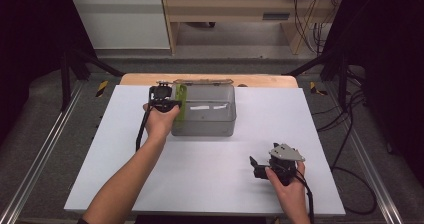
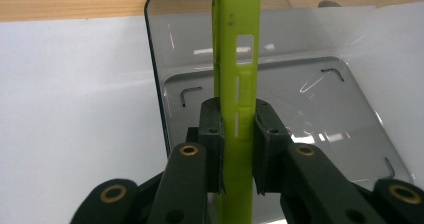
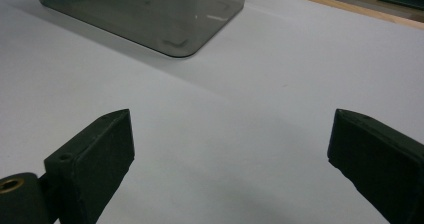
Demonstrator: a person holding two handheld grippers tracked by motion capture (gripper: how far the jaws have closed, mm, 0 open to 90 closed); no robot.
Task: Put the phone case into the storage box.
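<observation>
So far the pick-up looks done: left tongs (image 2: 235, 134) are clamped on a lime-green phone case (image 2: 236, 79), held edge-on at the left wall of the clear grey bin (image 2: 360, 114), approx. over its rim. Whether it's touching the wall, can't tell. Left to do, I'd judge: lower it into the bin & let go. Right tongs (image 3: 230, 154) gape wide w/ nothing between them, low over the white desk (image 1: 210, 179), well apart from the bin.

White tabletop (image 1: 200, 174) fills the lower centre, a wooden edge (image 1: 150, 79) showing along its far side. Grey floor (image 1: 45, 114) around it, metal rails (image 1: 35, 159) at lower left and right. Pale wooden furniture (image 1: 225, 6) upper centre, white panel (image 1: 120, 19) upper left, loose cables (image 1: 307, 19) upper right. Dark frame posts (image 1: 65, 69) at both sides
</observation>
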